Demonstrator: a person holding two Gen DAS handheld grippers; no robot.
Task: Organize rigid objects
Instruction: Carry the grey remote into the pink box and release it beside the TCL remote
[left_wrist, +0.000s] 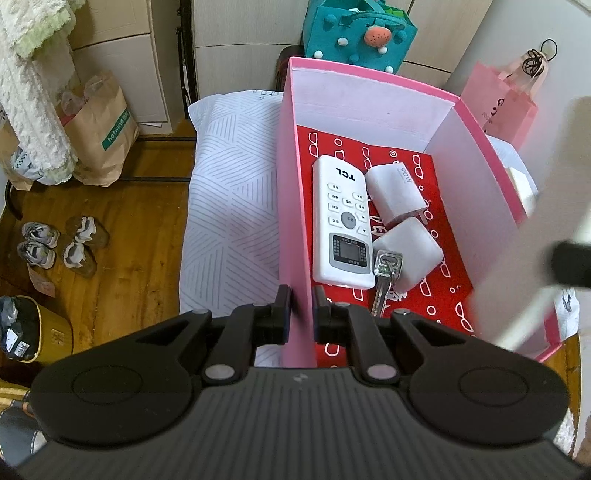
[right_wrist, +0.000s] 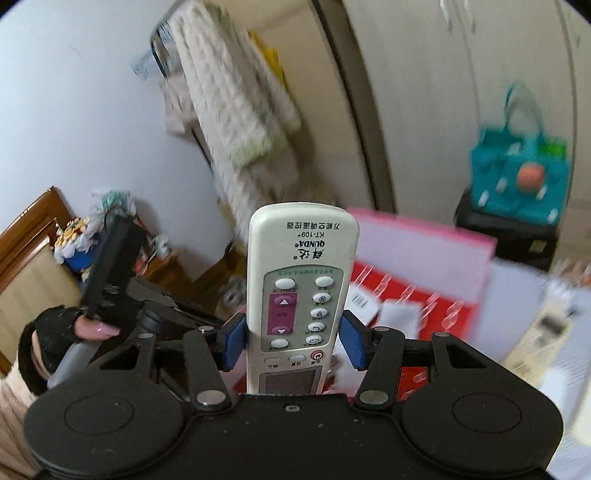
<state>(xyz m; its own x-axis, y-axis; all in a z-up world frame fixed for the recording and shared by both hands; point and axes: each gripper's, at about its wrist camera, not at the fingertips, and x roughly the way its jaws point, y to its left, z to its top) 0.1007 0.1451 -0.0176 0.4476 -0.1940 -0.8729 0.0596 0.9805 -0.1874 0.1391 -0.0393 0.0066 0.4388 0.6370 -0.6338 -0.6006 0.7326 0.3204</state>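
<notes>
A pink box (left_wrist: 291, 206) with a red patterned lining stands on a white pillow (left_wrist: 229, 206). Inside lie a white TCL remote (left_wrist: 341, 221), two white charger cubes (left_wrist: 395, 195), (left_wrist: 408, 254) and a key (left_wrist: 384, 280). My left gripper (left_wrist: 301, 317) is shut on the box's left wall near its front corner. My right gripper (right_wrist: 291, 339) is shut on a white QUNDA air-conditioner remote (right_wrist: 301, 284), held in the air above and in front of the pink box (right_wrist: 424, 240). That remote shows as a blurred pale bar (left_wrist: 535, 229) at the right of the left wrist view.
A teal felt bag (left_wrist: 354, 33) and a pink paper bag (left_wrist: 498, 103) stand behind the box. Another pale remote (right_wrist: 539, 332) lies on the white surface right of the box. Shoes (left_wrist: 59, 243), a brown paper bag (left_wrist: 99, 136) and a bin (left_wrist: 22, 328) are on the wooden floor at left.
</notes>
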